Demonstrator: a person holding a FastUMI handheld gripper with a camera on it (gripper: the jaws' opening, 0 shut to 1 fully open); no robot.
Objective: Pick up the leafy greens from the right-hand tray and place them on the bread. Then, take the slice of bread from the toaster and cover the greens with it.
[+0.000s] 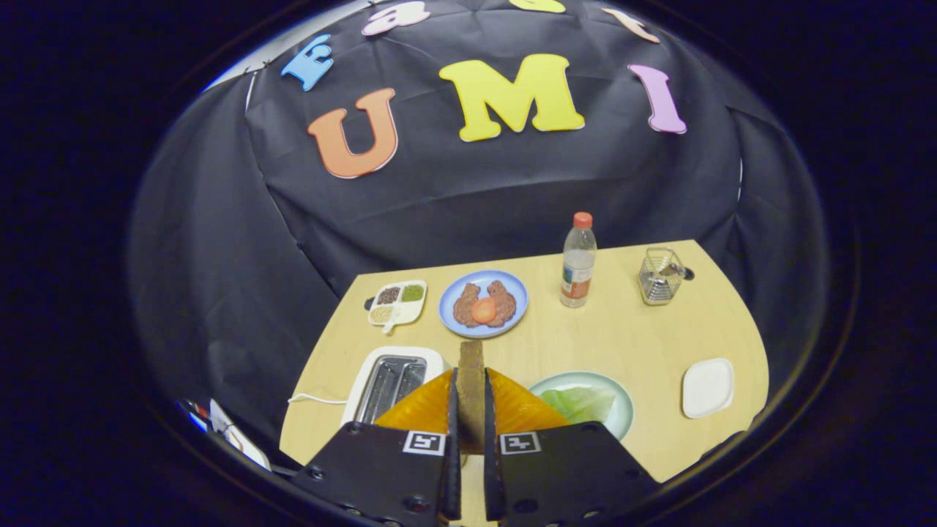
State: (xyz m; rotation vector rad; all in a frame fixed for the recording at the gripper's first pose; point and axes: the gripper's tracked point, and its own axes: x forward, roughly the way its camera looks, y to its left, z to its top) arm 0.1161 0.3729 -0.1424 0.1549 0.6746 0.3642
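Pale wood tabletop [629,337] runs out ahead of the tool to the black cloth wall of the booth. Nearest, the gripper [471,399] has its two fingers drawn in on a slice of bread [471,395] held edge-on and upright between them, both fingers pressing its faces; the crust top pokes out just beyond the fingertips.

At about ten o'clock from the fingertips, just beside them, stands the white toaster [395,377], its slots looking empty, with a cord trailing off its far side. At about three o'clock, close beside the fingers, lies a pale green plate [618,410] carrying the leafy greens [582,402], which appear to rest on something on that plate, though I cannot tell whether bread lies beneath them. Farther out at three o'clock sits a small white square dish [707,386].

Beyond, at twelve o'clock, a blue plate [448,300] holds brown patties and an orange-red round piece. At eleven o'clock is a divided tray of seasonings [397,302]; at one o'clock a clear bottle [578,260] with a red cap, and past it a small wire basket [661,275].

By my reading, the second step is in hand: the toaster slice is gripped and raised. Next it calls for swinging toward three o'clock, tipping the slice flat, and setting it squarely over the greens before letting go.
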